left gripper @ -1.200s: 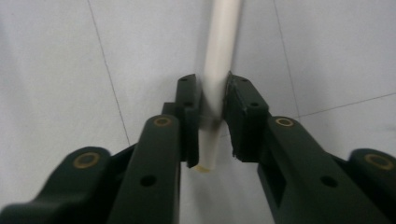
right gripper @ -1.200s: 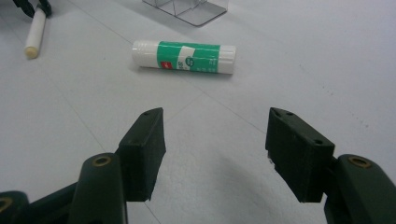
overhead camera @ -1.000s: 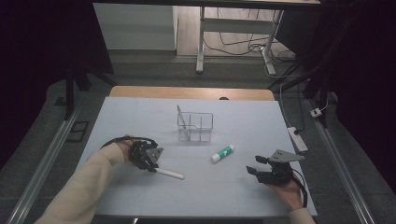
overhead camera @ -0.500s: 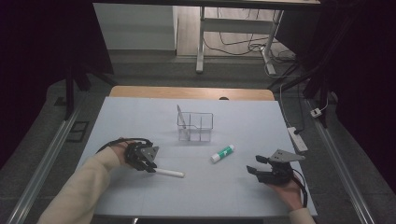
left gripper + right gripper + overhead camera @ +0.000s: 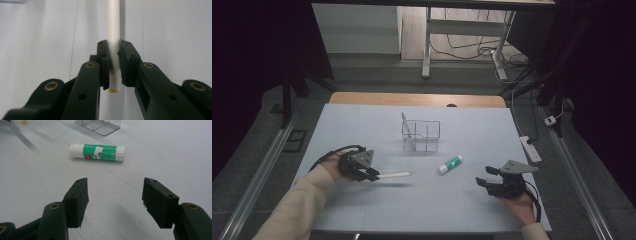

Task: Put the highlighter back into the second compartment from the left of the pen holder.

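Observation:
My left gripper (image 5: 371,175) is shut on a thin white stick (image 5: 393,175) that points right and hangs just above the table, casting a shadow below it. In the left gripper view the white stick (image 5: 113,37) runs straight up between the two pads, the left gripper (image 5: 114,65) clamped near its blunt end. A green-and-white glue stick (image 5: 450,164) lies on the table between the hands. My right gripper (image 5: 482,176) rests low at the front right, open and holding nothing. In the right gripper view the glue stick (image 5: 97,152) lies ahead of the open right gripper (image 5: 115,192).
A clear plastic divided organizer (image 5: 420,135) stands at the table's middle, with one flap raised at its left. A white power strip (image 5: 531,149) lies along the right edge. The pale grey table (image 5: 362,125) has a wooden strip at its far edge.
My left gripper has lifted the white stick slightly off the table; a shadow now shows beneath it. The right gripper and the glue stick have not moved.

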`<state>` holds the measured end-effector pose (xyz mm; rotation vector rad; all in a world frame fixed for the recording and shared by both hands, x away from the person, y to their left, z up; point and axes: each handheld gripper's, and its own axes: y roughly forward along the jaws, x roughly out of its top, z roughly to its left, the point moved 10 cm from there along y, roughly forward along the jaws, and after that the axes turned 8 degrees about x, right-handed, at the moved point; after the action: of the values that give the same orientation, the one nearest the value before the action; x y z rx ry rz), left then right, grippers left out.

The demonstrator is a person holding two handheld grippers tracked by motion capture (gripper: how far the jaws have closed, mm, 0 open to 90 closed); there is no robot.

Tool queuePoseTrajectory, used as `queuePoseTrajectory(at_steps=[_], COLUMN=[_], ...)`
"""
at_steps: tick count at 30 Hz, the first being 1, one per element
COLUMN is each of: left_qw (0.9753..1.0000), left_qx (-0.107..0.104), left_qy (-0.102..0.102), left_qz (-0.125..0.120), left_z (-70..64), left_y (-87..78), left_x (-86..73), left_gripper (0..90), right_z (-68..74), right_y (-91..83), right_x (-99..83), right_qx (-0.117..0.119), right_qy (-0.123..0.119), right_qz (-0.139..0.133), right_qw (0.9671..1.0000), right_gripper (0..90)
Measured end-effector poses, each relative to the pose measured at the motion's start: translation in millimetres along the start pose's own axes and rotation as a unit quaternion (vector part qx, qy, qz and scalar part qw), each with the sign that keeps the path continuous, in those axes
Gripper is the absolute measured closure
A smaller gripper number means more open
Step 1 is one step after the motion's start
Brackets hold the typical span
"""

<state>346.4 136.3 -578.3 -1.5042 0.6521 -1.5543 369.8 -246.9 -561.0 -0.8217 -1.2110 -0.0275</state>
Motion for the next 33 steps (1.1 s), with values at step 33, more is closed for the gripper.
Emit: queuePoseTrajectory(at_steps=[33], left_qw=[0.9837], left_qx=[0.059], left_qy=[-0.134], left_qz=[-0.104], left_z=[-6.2], left_y=[-8.0], left_x=[22.5], left_gripper=[78.8], right_z=[1.6], right_y=[0.3], right_x=[3.1], right_qx=[-0.001], right_qy=[-0.006], right_qz=[-0.005], right_qw=[1.0], right_gripper=[37.6])
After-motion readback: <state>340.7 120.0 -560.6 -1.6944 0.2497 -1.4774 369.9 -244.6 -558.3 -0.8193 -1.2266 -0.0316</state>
